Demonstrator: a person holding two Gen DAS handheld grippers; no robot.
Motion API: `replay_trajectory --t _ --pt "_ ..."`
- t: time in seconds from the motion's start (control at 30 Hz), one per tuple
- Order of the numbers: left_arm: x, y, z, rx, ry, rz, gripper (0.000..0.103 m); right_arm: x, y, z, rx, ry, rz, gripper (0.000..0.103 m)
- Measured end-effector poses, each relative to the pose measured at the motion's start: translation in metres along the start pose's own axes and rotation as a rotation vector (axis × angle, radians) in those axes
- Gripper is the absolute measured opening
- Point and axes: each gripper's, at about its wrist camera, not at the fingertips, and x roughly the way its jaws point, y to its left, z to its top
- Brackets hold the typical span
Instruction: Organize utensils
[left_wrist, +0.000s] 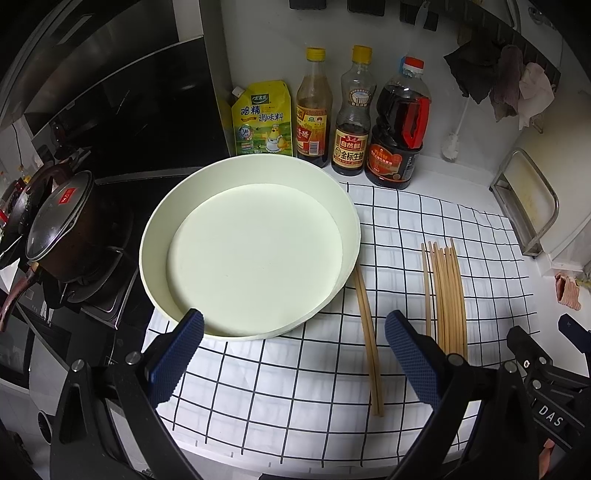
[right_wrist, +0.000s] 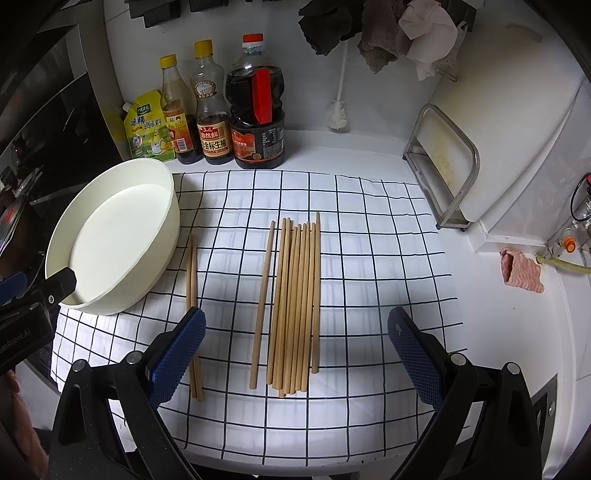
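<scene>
A bundle of several wooden chopsticks (right_wrist: 297, 302) lies on the checked cloth (right_wrist: 369, 295), with one single chopstick (right_wrist: 263, 302) just left of it. A separate pair of chopsticks (right_wrist: 192, 273) rests beside the round cream tray (right_wrist: 162, 236). My right gripper (right_wrist: 295, 350) hovers open above the near ends of the bundle, holding nothing. In the left wrist view the cream tray (left_wrist: 155, 221) is empty, the pair (left_wrist: 367, 343) lies to its right and the bundle (left_wrist: 448, 295) further right. My left gripper (left_wrist: 293, 350) is open over the tray's near edge and the cloth.
Three sauce bottles (right_wrist: 258, 110) and a yellow seasoning pouch (right_wrist: 147, 129) line the back wall. A metal rack (right_wrist: 443, 166) with a white board stands at the right. A lidded pot (left_wrist: 62, 229) sits on the stove at left. A pink cloth (right_wrist: 521, 271) lies right.
</scene>
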Motion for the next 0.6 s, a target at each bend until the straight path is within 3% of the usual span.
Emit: replay_trajectory --t 0.6 --pt "-0.0035 0.0019 0.0013 -0.002 -0.004 0.000 0.097 0.0020 0.0000 -0.0010 0.003 -0.006 -0.002 0.094"
